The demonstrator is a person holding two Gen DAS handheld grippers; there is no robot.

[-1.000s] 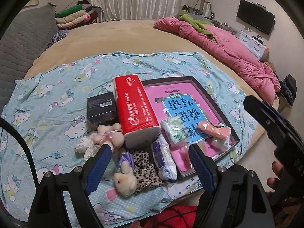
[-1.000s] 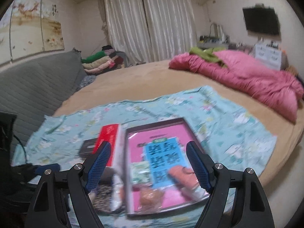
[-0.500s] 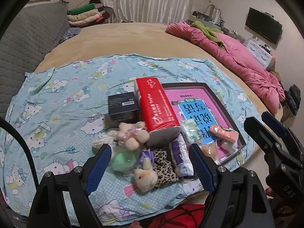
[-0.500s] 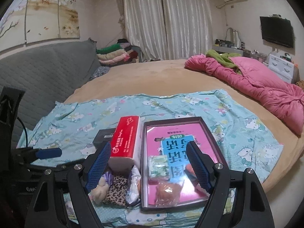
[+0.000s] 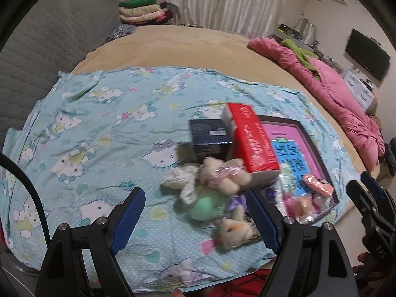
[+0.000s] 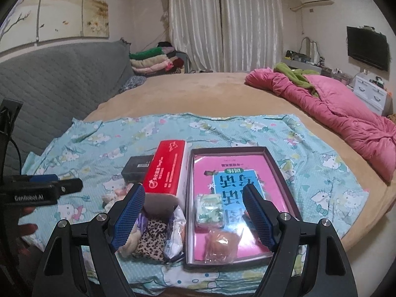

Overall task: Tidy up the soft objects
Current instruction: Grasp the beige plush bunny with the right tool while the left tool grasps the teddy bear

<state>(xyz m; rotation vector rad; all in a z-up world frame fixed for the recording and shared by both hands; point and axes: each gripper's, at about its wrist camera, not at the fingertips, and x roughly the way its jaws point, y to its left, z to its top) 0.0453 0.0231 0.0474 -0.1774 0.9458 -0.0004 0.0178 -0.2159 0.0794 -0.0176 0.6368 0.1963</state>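
Left gripper [image 5: 195, 219] and right gripper [image 6: 193, 216] both hover with jaws spread wide, holding nothing, above plush toys [image 5: 222, 175] and the tray [image 6: 272, 158].

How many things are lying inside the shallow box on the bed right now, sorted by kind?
Inside the shallow box:
Green tissue pack: 1
Clear bag with an orange item: 1
Orange-pink packet: 1
Pink and blue book, lining the bottom: 1
Total: 4. A pale item beside the packet is too blurred to count.
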